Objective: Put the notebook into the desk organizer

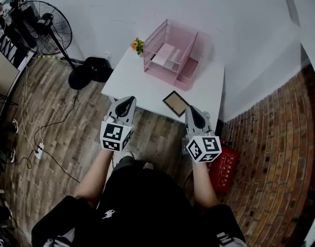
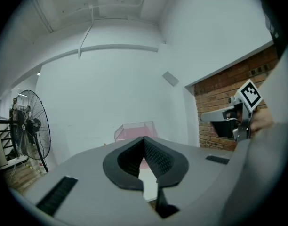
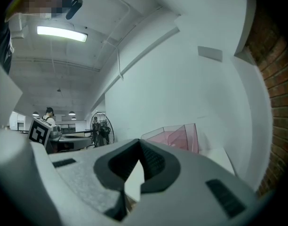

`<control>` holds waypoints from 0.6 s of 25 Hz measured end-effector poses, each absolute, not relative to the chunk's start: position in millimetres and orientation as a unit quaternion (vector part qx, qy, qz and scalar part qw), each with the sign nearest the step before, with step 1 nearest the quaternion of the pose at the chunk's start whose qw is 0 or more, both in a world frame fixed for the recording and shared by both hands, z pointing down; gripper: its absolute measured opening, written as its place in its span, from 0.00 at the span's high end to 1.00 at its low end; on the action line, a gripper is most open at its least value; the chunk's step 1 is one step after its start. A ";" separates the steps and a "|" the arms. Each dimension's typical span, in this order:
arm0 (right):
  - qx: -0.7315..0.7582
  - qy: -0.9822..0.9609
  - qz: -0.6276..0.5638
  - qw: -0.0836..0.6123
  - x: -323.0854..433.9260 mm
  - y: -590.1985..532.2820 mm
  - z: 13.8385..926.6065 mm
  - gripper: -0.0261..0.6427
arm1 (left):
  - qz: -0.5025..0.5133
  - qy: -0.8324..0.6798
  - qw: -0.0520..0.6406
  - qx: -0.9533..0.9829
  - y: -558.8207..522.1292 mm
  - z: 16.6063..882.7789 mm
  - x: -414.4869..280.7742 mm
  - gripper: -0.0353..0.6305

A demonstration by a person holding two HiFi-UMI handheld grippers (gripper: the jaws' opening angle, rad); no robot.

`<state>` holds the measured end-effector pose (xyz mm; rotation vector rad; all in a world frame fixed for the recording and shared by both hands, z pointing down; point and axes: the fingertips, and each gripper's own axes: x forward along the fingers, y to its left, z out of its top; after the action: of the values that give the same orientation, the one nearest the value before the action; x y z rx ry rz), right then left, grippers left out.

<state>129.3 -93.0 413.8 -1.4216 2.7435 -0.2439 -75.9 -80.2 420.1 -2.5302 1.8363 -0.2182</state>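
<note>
Head view: the notebook (image 1: pixel 175 103) lies flat on the white worktop (image 1: pixel 132 84) by its near edge, at about 5 o'clock from the pink organizer (image 1: pixel 170 53). It is small and rectangular, with a tan face inside a dark border, and is turned cornerwise to the worktop's edge. Nothing touches it. The left gripper (image 1: pixel 128 101) hangs at 9 o'clock from the notebook, over the worktop's near edge, and the right gripper (image 1: pixel 192 110) is just beside the notebook at 4 o'clock. A small bunch of orange flowers (image 1: pixel 137 46) stands at 9 o'clock from the organizer. A fan (image 1: pixel 44 22) is on the wood floor at 10 o'clock, and a red crate (image 1: pixel 225 166) at 4 o'clock.

Left gripper view: the fingers (image 2: pixel 158 157) are pressed together with nothing between them. The organizer shows just above them at 12 o'clock, and the right gripper at 3 o'clock.

Right gripper view: its fingers (image 3: pixel 153 161) also meet and are empty. The organizer stands at 1 o'clock.
</note>
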 end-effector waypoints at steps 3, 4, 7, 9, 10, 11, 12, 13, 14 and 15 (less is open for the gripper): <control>-0.462 0.883 -0.073 0.023 129.6 -90.5 409.0 0.96 | -0.066 0.588 0.009 -0.806 -80.0 415.9 -78.8 0.94; -0.463 0.883 -0.073 0.025 130.0 -89.7 408.0 0.96 | -0.064 0.587 0.010 -0.807 -79.7 414.9 -78.6 0.94; -0.462 0.883 -0.075 0.028 130.8 -88.3 406.8 0.96 | -0.058 0.586 0.011 -0.808 -79.4 410.3 -75.3 0.94; -0.463 0.883 -0.075 0.027 131.5 -87.6 407.5 0.96 | -0.056 0.584 0.011 -0.810 -79.2 410.1 -73.3 0.94; -0.463 0.883 -0.075 0.026 131.8 -87.5 408.1 0.96 | -0.056 0.583 0.011 -0.811 -78.8 410.6 -72.4 0.94; -0.464 0.882 -0.076 0.025 132.2 -87.5 408.7 0.96 | -0.057 0.581 0.010 -0.812 -78.4 411.1 -71.3 0.94; -0.464 0.882 -0.077 0.025 132.5 -87.7 409.3 0.96 | -0.059 0.579 0.008 -0.813 -78.3 411.8 -70.3 0.94; -0.464 0.882 -0.077 0.024 132.7 -87.9 409.7 0.96 | -0.061 0.577 0.007 -0.815 -78.4 412.5 -69.4 0.94; -0.464 0.882 -0.077 0.024 132.6 -88.1 410.0 0.96 | -0.064 0.574 0.008 -0.816 -78.6 413.4 -68.6 0.94; -0.463 0.883 -0.076 0.023 132.4 -88.3 410.2 0.96 | -0.067 0.573 0.009 -0.817 -78.9 414.3 -67.9 0.94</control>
<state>132.4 -88.3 410.2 -1.4340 2.7333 -0.2367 -67.9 -78.9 414.3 -2.5515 1.7888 -0.2107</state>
